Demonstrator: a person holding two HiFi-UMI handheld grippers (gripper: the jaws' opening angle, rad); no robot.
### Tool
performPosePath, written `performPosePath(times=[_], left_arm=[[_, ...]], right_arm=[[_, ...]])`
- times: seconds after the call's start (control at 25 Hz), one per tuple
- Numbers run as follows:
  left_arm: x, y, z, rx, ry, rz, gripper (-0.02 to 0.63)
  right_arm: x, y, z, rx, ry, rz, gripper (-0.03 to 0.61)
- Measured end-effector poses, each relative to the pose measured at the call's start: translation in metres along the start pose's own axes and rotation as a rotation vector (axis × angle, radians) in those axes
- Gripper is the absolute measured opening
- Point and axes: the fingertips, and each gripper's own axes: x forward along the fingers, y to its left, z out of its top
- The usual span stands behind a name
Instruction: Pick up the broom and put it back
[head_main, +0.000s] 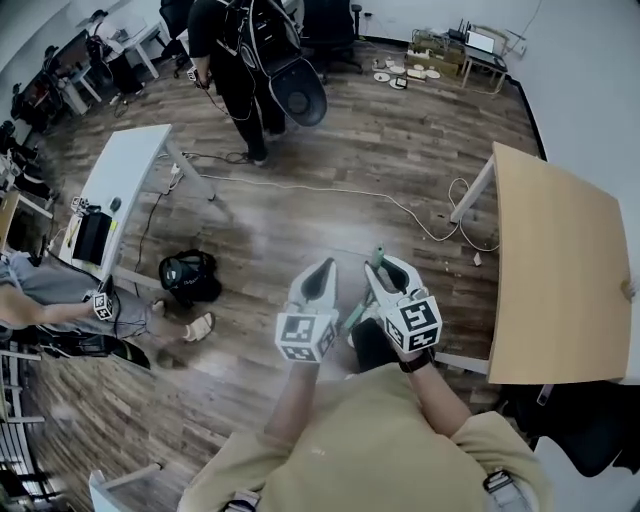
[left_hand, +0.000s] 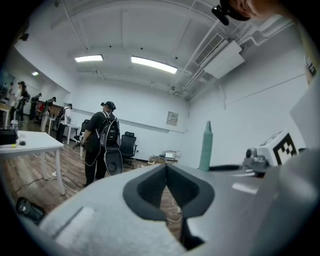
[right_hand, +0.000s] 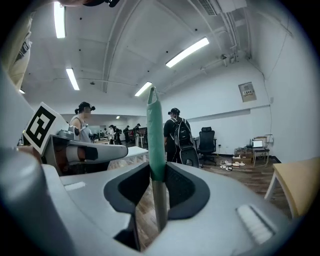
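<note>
Right gripper (right_hand: 156, 167) is clamping the broom handle (right_hand: 155, 135), which is standing upright (green tip up). Left gripper (left_hand: 166, 167) is sitting closed, empty. Person with backpack (head_main: 240, 60) is standing ahead, with a wooden table (head_main: 560, 270) at the right.

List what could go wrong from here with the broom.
1. Only the right gripper pinches the broom handle, near its green top. The left gripper is shut and empty, so the pole may swing or slip.
2. The white cable across the floor could catch the broom or a foot.
</note>
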Motion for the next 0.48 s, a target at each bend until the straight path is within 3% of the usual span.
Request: performPosePath(times=[0.32, 0.48], left_arm=[[0.16, 0.05, 0.081, 0.182, -0.032, 0.042, 0.002], [0.225, 0.063, 0.085, 0.195, -0.03, 0.029, 0.002]], right_arm=[[0.119, -0.13, 0.079, 0.026, -0.125, 0.015, 0.098], [0.15, -0.179, 0.089, 0.018, -0.138, 0.008, 0.098]])
